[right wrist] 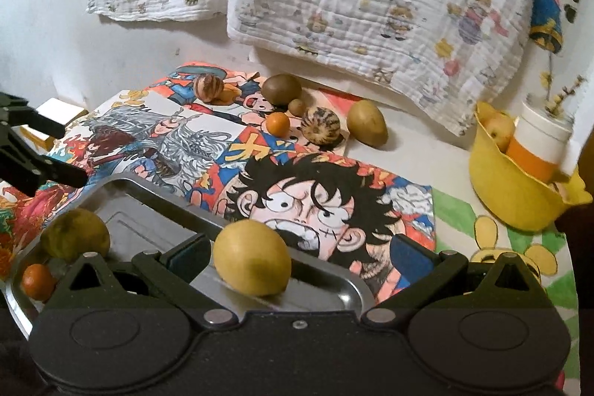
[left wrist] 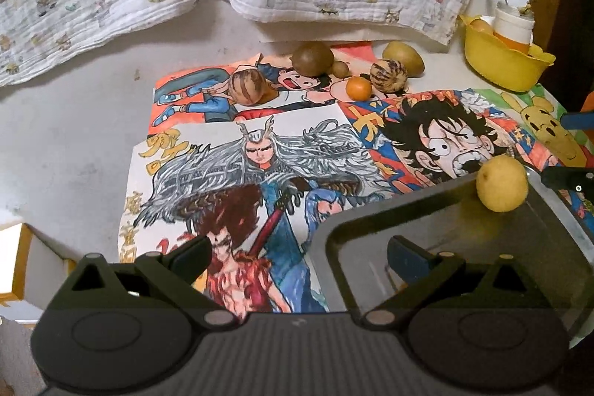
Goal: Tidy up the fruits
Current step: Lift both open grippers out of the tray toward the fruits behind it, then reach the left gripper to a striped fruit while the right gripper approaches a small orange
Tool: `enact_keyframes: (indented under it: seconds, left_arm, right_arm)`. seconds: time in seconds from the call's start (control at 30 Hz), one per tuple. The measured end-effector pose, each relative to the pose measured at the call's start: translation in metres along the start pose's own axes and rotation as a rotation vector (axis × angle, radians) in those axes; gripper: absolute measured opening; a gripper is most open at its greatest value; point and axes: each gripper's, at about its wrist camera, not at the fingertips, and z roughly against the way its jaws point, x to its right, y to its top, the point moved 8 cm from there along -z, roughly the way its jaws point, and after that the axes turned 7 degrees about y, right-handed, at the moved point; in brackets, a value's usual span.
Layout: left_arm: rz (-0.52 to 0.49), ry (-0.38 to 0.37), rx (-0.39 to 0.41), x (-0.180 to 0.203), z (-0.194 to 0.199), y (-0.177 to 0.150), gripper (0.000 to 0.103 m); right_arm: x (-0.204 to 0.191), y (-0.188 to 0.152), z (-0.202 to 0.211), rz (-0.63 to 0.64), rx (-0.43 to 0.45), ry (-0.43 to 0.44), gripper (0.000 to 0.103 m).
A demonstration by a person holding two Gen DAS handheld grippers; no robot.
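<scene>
A yellow fruit sits in the metal tray, between the wide-open jaws of the right gripper, which grip nothing. The left gripper hangs over the tray's edge, jaws wide apart, empty. More fruit, including a small orange, lies beyond the tray on the worktop.
</scene>
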Motion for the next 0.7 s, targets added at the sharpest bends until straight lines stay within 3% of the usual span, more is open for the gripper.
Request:
enact_keyframes:
  seconds: [0.43, 0.7]
  left_arm:
    - [-0.053, 0.005, 0.011, -0.007, -0.033, 0.029, 0.102]
    - [-0.055, 0.034, 0.037, -0.023, -0.046, 0.057, 0.102]
  right_arm:
    - [0.003, 0.026, -0.033, -0.017, 0.001, 0.07, 0.102]
    - [-0.004, 0.058, -0.055, 0.061, 0.009, 0.102, 0.102]
